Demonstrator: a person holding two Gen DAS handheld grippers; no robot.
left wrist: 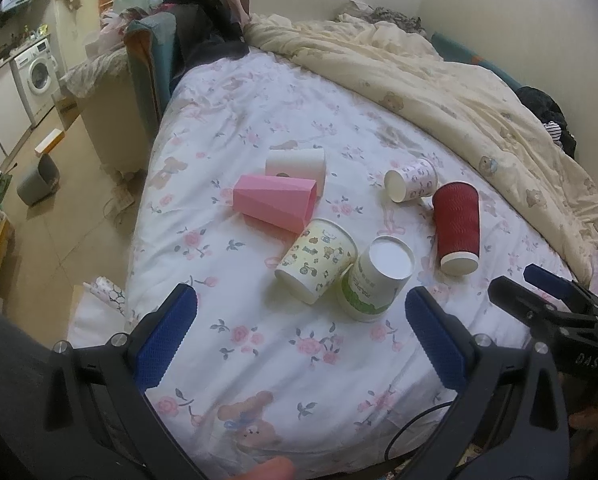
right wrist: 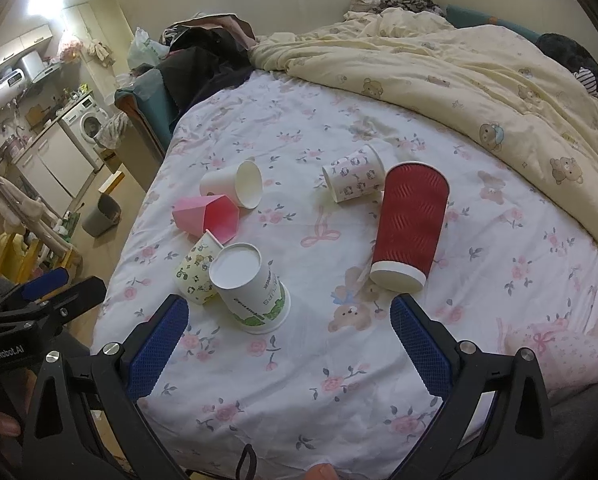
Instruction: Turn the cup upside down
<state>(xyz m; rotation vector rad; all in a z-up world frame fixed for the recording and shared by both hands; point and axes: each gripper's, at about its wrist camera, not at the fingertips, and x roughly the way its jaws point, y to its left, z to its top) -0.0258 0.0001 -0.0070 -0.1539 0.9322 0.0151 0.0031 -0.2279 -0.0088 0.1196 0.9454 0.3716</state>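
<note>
Several cups lie on a floral bed sheet [left wrist: 259, 344]. A white-and-green cup [left wrist: 375, 280] [right wrist: 251, 288] stands upside down, base up. A yellow bear-print cup [left wrist: 319, 264] [right wrist: 195, 268] lies on its side against it. A pink faceted cup [left wrist: 277, 202] [right wrist: 207, 216], a plain white cup [left wrist: 297, 164] [right wrist: 233, 186], a small pink-print cup [left wrist: 413, 180] [right wrist: 353, 178] and a red ribbed cup [left wrist: 457, 230] [right wrist: 409, 226] also lie on their sides. My left gripper [left wrist: 301, 306] is open and empty before the cups. My right gripper [right wrist: 289, 312] is open and empty, near the upside-down cup.
A cream quilt [left wrist: 439, 76] is bunched over the far and right part of the bed. Dark clothes [left wrist: 207, 20] pile at the far left corner. The bed's left edge drops to a floor with a grey bin [left wrist: 39, 180] and a washing machine [left wrist: 37, 70].
</note>
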